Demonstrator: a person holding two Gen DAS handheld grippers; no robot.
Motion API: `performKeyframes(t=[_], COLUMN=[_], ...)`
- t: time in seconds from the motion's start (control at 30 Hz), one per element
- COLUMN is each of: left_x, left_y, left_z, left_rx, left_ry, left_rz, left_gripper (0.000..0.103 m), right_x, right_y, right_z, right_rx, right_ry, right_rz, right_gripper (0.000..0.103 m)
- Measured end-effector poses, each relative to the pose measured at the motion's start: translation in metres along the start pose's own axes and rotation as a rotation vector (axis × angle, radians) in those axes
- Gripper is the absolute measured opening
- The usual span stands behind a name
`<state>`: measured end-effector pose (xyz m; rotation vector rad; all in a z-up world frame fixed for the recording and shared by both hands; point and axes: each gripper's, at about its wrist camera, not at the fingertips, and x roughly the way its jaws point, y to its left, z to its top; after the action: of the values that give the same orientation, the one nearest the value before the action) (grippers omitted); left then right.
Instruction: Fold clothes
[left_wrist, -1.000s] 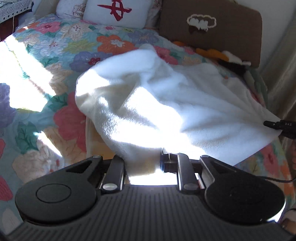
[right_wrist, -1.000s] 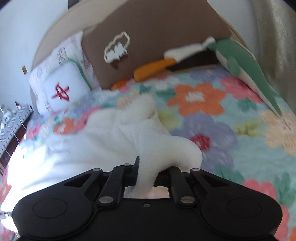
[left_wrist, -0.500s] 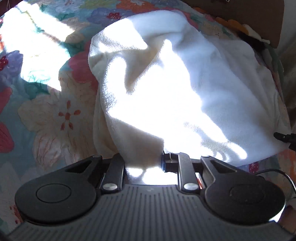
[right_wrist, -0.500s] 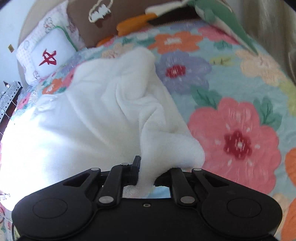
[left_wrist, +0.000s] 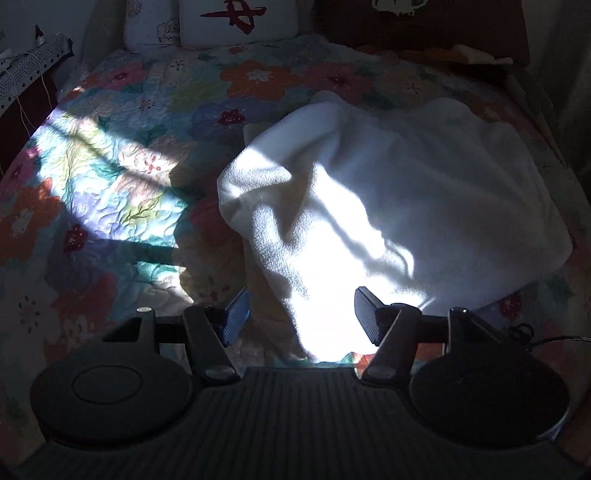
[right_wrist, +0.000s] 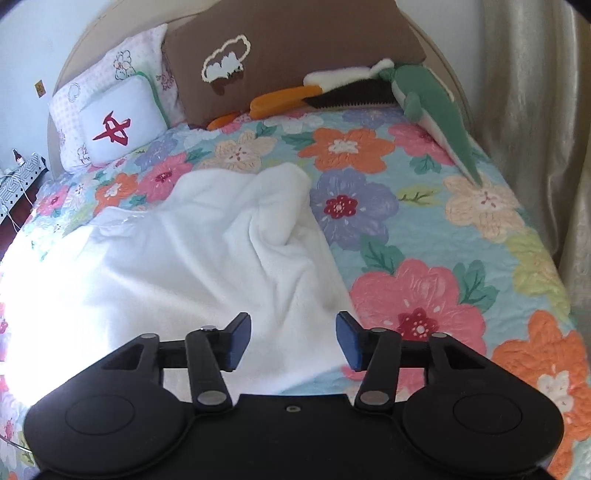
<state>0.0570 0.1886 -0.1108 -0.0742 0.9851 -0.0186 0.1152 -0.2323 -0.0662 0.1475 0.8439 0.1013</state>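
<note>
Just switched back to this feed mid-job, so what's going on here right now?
A person with two handheld grippers is folding a white fleece garment on the floral bedspread. Both the left gripper and the right gripper are open and hold nothing. The garment lies on the bed as a rumpled, folded-over heap, its near edge between each gripper's fingers.

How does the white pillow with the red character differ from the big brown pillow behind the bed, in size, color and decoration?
The white pillow is much smaller than the brown pillow. The white pillow carries a red brush-like character, while the brown pillow carries a white cloud-shaped outline. The white pillow leans on a pale flowered cushion, while the brown pillow stands behind a long orange plush piece. Both stand at the head of the bed, above the flowered quilt.
</note>
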Motion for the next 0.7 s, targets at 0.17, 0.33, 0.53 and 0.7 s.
performKeyframes(t=[0.17, 0.33, 0.53, 0.7], left_x=[-0.005, 0.021, 0.077, 0.109], left_y=[0.021, 0.027, 0.038, 0.04], left_z=[0.001, 0.019, 0.047, 0.064], left_rx=[-0.089, -0.062, -0.136, -0.093], left_ry=[0.041, -0.034, -0.217, -0.25], left_rz=[-0.039, -0.042, -0.12, -0.131], left_gripper=[0.066, 0.066, 0.066, 0.071], right_x=[-0.034, -0.026, 0.063, 0.13], right_y=[0.003, 0.017, 0.025, 0.007], right_z=[0.014, 0.019, 0.044, 0.076], right_rx=[-0.033, -0.131, -0.223, -0.059], right_ry=[0.116, 0.081, -0.133, -0.089], right_rz=[0.13, 0.274, 0.156, 0.196], right_gripper=[0.065, 0.083, 0.084, 0.084])
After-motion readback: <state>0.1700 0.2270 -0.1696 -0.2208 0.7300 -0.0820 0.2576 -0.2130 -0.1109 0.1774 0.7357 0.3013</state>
